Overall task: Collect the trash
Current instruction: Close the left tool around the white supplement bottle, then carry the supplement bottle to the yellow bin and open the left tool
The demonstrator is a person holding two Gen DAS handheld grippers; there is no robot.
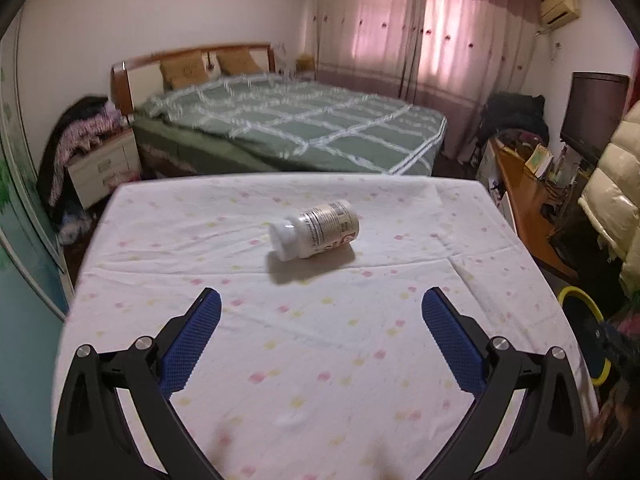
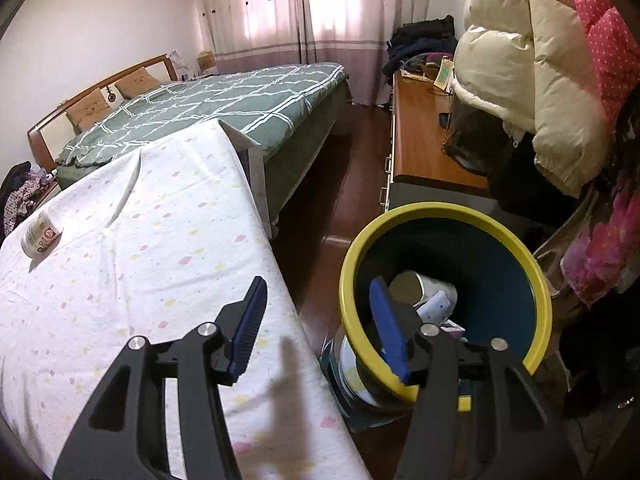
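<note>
On the bench (image 1: pixel 304 360), under a white cloth with small coloured spots: one white bottle (image 1: pixel 314 230) lying on its side, near the far edge, bare cloth all around. Left gripper (image 1: pixel 320 316) open wide and empty, pointed at the bottle, well apart. Right gripper (image 2: pixel 320 320) open and empty too, past the bench edge, over the yellow-rimmed bin (image 2: pixel 536 280) with trash inside. Green bed (image 1: pixel 296 124) and pink curtains (image 1: pixel 404 28) behind.

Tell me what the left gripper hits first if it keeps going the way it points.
Probably the bottle. The left gripper is open, and the bottle lies on its side on the tablecloth, ahead and nearly centred between the fingers. The gripper points downward, so it might touch cloth just short of it; depth is unclear.
</note>
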